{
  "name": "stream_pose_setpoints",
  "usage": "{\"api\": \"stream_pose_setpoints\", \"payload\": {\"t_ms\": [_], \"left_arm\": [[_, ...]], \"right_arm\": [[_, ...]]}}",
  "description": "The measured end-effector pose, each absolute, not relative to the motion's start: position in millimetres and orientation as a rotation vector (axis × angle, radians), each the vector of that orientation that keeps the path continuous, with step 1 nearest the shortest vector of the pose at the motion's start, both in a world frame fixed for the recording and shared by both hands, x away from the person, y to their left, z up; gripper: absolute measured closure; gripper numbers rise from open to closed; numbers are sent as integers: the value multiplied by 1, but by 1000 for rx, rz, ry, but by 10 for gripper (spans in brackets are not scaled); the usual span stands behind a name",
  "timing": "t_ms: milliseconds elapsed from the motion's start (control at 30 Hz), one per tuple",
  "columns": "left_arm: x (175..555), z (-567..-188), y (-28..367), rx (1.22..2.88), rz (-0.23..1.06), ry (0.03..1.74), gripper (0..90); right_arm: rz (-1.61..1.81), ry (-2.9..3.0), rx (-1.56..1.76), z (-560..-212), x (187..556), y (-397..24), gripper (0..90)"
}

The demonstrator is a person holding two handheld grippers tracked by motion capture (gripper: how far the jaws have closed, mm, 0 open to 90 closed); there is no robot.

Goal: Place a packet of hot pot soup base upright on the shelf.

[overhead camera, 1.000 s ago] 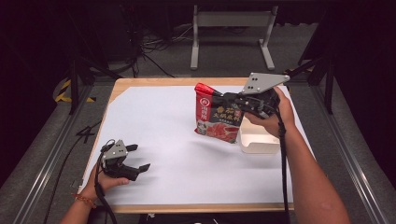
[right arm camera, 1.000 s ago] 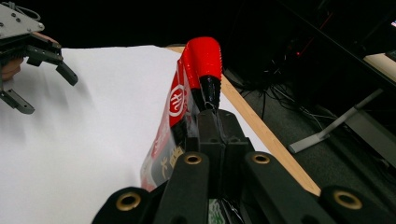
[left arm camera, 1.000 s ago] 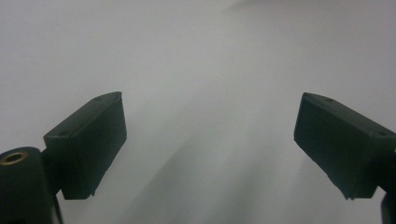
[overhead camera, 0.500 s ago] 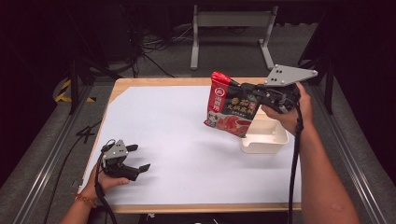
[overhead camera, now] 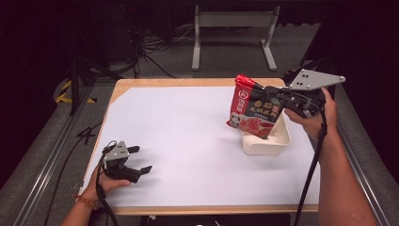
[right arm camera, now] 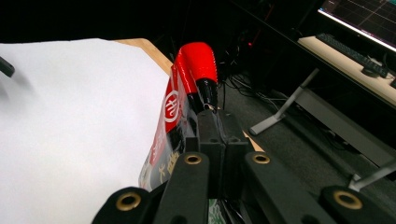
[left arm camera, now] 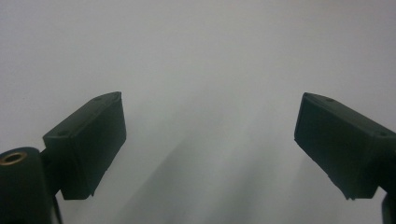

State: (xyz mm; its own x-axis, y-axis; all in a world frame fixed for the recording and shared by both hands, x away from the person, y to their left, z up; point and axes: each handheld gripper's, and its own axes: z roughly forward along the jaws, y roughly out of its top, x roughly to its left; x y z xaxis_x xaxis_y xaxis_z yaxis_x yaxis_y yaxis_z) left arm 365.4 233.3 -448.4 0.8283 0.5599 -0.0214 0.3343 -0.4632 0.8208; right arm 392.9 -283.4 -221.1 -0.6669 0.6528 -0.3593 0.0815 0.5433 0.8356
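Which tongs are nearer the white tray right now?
Right. The right tongs hold the red packet just above the white tray; the left tongs sit open, far across the table.

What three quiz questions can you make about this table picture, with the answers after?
1. True or false: the right tongs are clamped on the red packet.
2. What does the packet hang over: A) a white tub, B) a blue cup, C) a book?
3. Are the left tongs open or shut?

Key:
1. True. In the right gripper view the jaws pinch the packet's top edge.
2. A. The white tub sits on the white sheet, with the packet's bottom at its rim.
3. Open, with nothing between them, resting low near the sheet's front edge.
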Motion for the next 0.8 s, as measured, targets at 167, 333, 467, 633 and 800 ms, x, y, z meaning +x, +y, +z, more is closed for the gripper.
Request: {"api": "stream_pose_setpoints", "payload": {"t_ms": [167, 333, 467, 633, 800], "left_arm": [[365, -448, 233, 2094, 327, 658, 99], [365, -447, 234, 2096, 357, 663, 101], [364, -447, 233, 2094, 351, 661, 101], [365, -447, 233, 2096, 353, 662, 101], [365, -447, 233, 2105, 352, 658, 101]], "right_arm": [[1084, 2104, 620, -225, 392, -294, 900], [1076, 2087, 650, -229, 389, -306, 900], [1094, 2067, 688, -233, 387, -319, 900], [1091, 2058, 699, -234, 385, -324, 900], [1095, 2048, 717, -235, 382, -331, 900]]}}
